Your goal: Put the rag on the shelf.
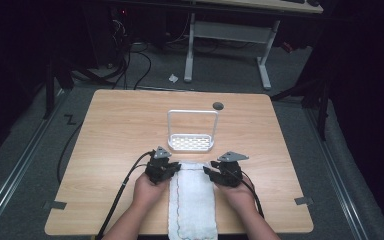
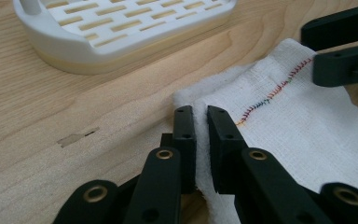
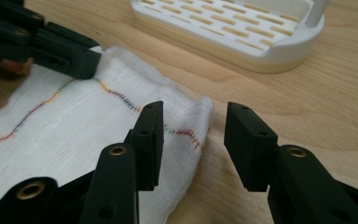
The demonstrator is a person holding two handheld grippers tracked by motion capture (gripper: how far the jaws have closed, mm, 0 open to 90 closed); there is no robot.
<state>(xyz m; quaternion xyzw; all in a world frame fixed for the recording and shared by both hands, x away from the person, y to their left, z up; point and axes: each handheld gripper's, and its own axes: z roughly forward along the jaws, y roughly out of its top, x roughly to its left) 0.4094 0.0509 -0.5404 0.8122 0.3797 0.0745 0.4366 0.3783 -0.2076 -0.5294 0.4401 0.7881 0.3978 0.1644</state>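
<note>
A white cloth (image 1: 192,200) with a multicoloured stitched seam lies lengthwise at the table's near edge. My left gripper (image 1: 176,167) is at the cloth's far left corner; in the left gripper view its jaws (image 2: 201,116) are shut on the cloth's edge (image 2: 279,112). My right gripper (image 1: 207,172) is at the far right corner. In the right gripper view it (image 3: 193,126) stands open, its jaws on either side of the raised cloth corner (image 3: 186,116) without pinching it.
A white slotted rack (image 1: 192,131) with an upright wire frame stands just beyond the cloth, mid-table. A dark round spot (image 1: 218,106) lies behind it. The table's near edge (image 1: 80,231) is close to the forearms.
</note>
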